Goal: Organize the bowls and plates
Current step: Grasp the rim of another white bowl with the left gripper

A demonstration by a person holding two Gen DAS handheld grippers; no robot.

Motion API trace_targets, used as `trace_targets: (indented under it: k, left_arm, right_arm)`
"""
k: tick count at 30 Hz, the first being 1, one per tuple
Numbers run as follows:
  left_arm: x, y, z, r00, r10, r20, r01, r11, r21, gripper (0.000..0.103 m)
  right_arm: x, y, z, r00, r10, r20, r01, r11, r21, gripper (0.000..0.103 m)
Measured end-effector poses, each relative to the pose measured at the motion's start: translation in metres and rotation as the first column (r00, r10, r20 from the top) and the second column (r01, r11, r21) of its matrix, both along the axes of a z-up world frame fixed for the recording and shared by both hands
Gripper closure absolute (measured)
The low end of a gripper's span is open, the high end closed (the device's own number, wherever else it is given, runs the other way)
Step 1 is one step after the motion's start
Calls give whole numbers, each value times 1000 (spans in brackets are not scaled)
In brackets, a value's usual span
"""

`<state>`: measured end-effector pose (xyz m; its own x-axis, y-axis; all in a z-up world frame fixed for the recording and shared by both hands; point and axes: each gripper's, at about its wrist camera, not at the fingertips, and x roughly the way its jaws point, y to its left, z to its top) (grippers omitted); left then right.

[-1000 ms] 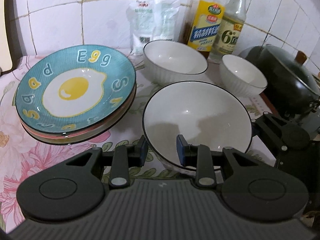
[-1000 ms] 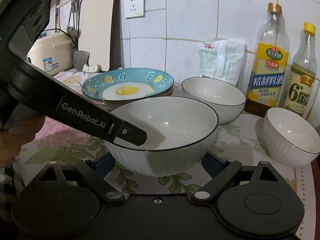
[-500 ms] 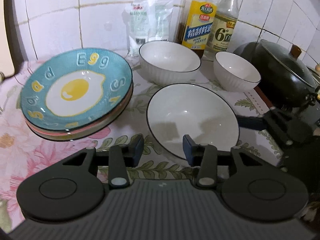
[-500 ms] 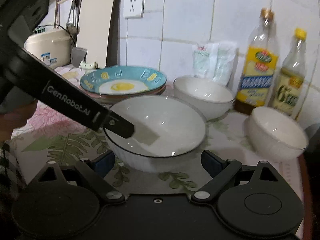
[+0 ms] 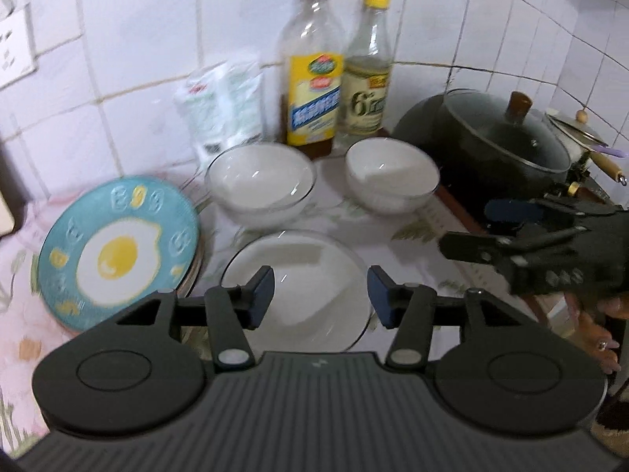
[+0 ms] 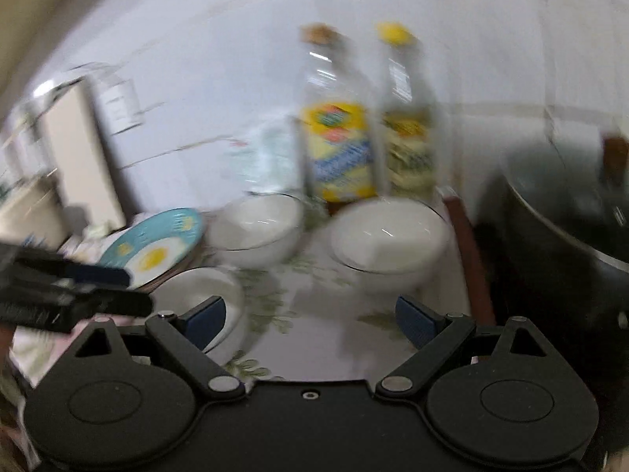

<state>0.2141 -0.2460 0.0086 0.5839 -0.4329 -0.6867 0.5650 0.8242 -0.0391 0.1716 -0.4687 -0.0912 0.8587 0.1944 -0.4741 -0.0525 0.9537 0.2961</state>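
A large white bowl [image 5: 310,295] sits on the floral counter, below and between the fingers of my left gripper [image 5: 320,295], which is open and empty above it. A teal fried-egg plate [image 5: 118,251] tops a stack at the left. Two smaller white bowls stand behind: a middle one [image 5: 261,185] and a right one [image 5: 391,175]. My right gripper [image 6: 310,316] is open and empty, facing the right small bowl [image 6: 387,236]; the large bowl [image 6: 196,291] lies at its left finger. The right wrist view is blurred.
Two bottles [image 5: 314,78] and a white bag [image 5: 224,110] stand against the tiled wall. A black lidded pot [image 5: 495,141] sits at the right, beyond a brown counter edge. A cutting board [image 6: 82,161] leans at the far left.
My left gripper has opened wider and pulled back and up from the large bowl. My right gripper has swung right, away from the large bowl, toward the right small bowl.
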Motion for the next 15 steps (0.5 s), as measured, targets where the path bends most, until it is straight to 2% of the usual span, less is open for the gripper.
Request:
trace_targets:
  k: [2, 6, 10, 15]
  left_arm:
    - [5, -14, 4, 1000, 6, 13, -6, 1000, -4, 51]
    - [20, -42, 3, 999, 46, 26, -45, 998, -40, 50]
    - [44, -71, -14, 997, 74, -24, -75, 996, -52, 50]
    - [80, -102, -41, 985, 125, -116, -126, 992, -5, 52]
  right_arm:
    - [13, -12, -2, 997, -59, -41, 60, 998, 34, 17]
    - [37, -33, -12, 985, -156, -75, 163, 982, 96, 25]
    - [59, -48, -26, 966, -229, -121, 244, 962, 125, 37]
    - [83, -54, -39, 957, -240, -161, 262, 955, 137, 44]
